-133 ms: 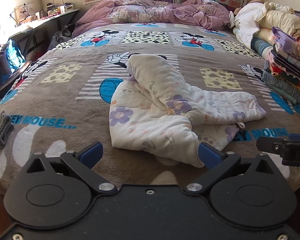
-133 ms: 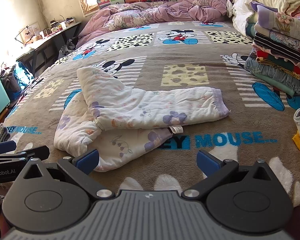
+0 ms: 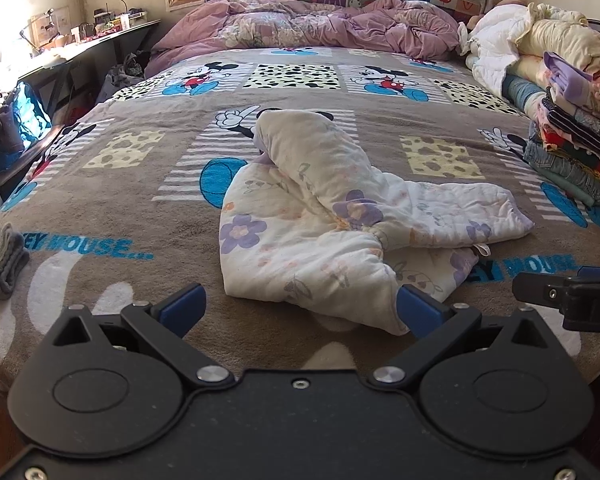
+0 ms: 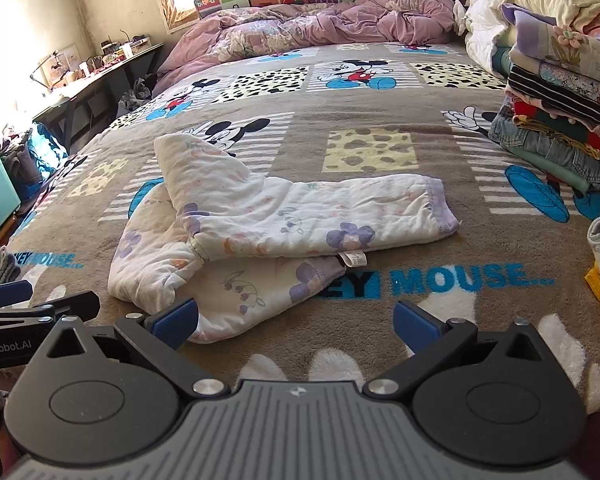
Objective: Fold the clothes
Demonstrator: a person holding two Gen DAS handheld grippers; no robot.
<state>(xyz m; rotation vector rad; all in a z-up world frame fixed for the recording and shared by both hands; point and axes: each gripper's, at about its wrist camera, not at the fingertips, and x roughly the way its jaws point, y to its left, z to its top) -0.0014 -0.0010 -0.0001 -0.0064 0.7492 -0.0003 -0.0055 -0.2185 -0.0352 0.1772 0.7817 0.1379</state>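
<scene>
Left claw (image 3: 302, 308) and right claw (image 4: 296, 322) spread wide, empty, near floral garment (image 4: 260, 232).

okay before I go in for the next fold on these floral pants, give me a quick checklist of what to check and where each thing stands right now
1. Left gripper open: ok, fingers spread wide.
2. Right gripper open: ok, fingers spread wide.
3. Both grippers empty: ok, nothing is held in either.
4. Floral pants lying flat: not ok, one leg is crossed over the other and the far end is humped up.
5. Bare blanket beside the pants for folding: ok; the stack of folded clothes sits apart at the right.
6. Right finger of the left gripper free of the cloth: cannot tell, it sits right at the near hem.
</scene>
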